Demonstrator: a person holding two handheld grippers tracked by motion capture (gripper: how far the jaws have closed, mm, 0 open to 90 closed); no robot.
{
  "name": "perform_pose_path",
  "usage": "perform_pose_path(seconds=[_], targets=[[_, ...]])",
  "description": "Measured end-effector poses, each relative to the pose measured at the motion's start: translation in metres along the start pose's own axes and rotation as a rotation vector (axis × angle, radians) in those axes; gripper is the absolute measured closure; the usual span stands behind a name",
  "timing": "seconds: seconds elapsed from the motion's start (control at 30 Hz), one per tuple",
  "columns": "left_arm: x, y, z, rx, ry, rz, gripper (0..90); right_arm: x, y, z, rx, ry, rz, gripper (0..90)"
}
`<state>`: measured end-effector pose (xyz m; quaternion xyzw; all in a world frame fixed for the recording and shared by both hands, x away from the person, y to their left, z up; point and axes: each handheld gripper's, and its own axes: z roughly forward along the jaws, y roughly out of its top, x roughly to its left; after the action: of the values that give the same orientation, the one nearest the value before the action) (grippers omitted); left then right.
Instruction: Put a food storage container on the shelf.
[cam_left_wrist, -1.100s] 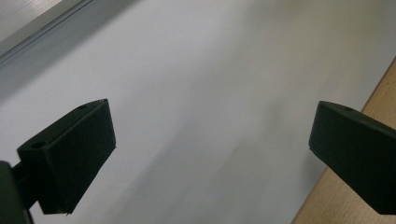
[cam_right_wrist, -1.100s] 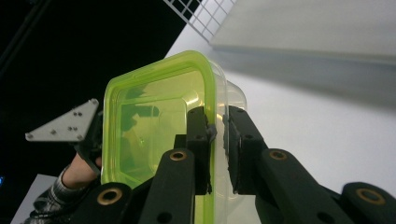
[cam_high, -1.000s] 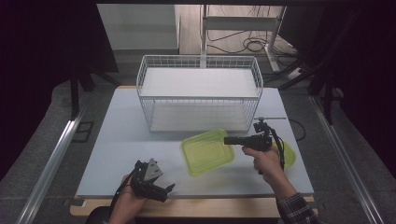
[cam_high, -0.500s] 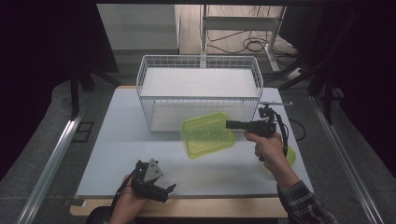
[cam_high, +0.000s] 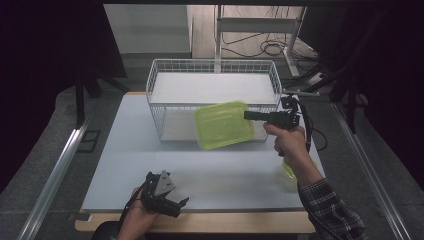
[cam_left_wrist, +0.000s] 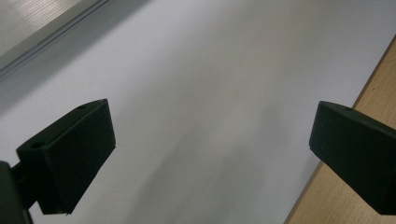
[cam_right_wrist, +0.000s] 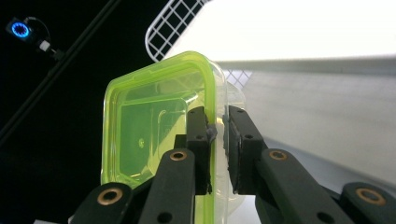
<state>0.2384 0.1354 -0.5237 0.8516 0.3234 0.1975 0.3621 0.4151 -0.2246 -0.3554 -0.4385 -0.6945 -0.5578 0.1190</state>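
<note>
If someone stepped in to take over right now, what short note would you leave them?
Right hand-held gripper: shut on the rim of the green container, held in the air in front of the wire basket.
Left hand-held gripper: open, holding nothing, low at the table's near edge.
Done: container picked up.
Left: probably to set it in the basket; another green piece lies by the right forearm.
</note>
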Motion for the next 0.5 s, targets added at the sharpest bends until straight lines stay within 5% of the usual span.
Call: perform_pose_path(seconds=[0.5], targets=[[0.0, 0.0, 0.0, -0.006, -0.004, -0.001, 0.1, 0.011, 0.042, 0.006, -0.064, -0.051, -0.012, 79.7]])
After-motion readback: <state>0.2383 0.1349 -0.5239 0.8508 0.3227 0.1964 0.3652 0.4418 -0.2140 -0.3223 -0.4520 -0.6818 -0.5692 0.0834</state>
